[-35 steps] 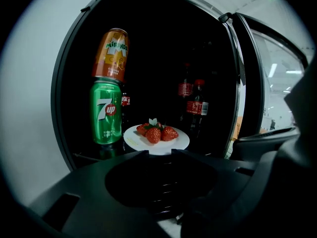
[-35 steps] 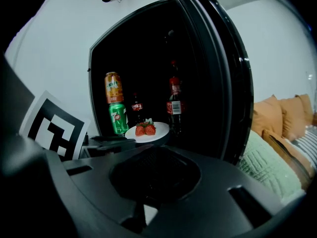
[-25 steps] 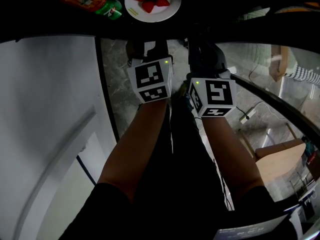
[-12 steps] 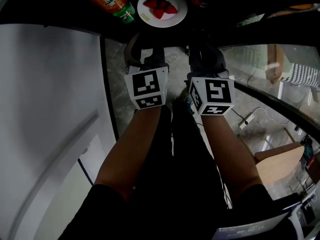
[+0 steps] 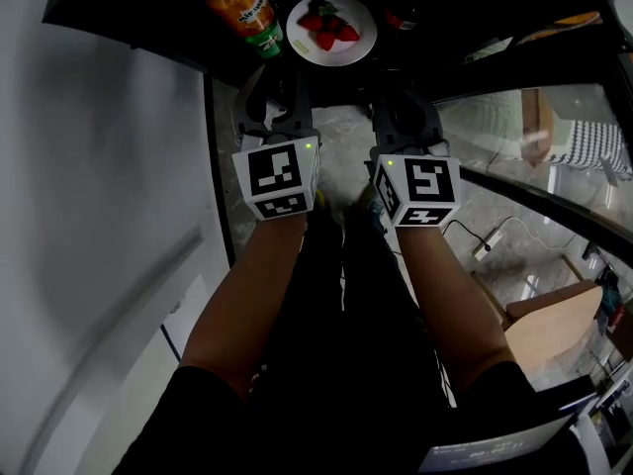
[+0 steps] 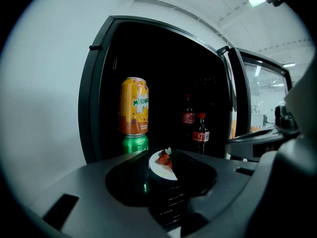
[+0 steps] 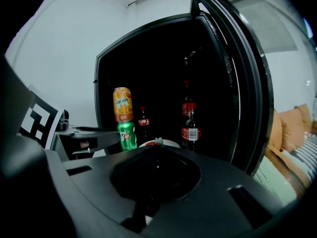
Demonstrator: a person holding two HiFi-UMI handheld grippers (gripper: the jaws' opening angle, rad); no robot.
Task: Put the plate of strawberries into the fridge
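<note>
The white plate (image 5: 331,46) with red strawberries (image 5: 326,25) rests on a dark shelf inside the open fridge, beside a stack of two cans (image 5: 245,8). My left gripper (image 5: 277,102) and right gripper (image 5: 404,105) hover side by side just outside the fridge, short of the plate and apart from it. In the left gripper view the plate (image 6: 159,168) shows just past the jaws, which close into one mass with nothing between them. In the right gripper view the plate (image 7: 163,143) peeks over shut, empty jaws.
An orange can (image 6: 133,105) stands on a green can (image 6: 134,143) left of the plate. Cola bottles (image 7: 189,125) stand behind and to its right. The fridge door (image 7: 247,83) hangs open on the right. A white wall (image 5: 99,216) runs along the left.
My left gripper has drifted slightly left and back. The view has tipped, so more of the fridge shelf, the cans and the plate show. The right gripper has barely moved.
</note>
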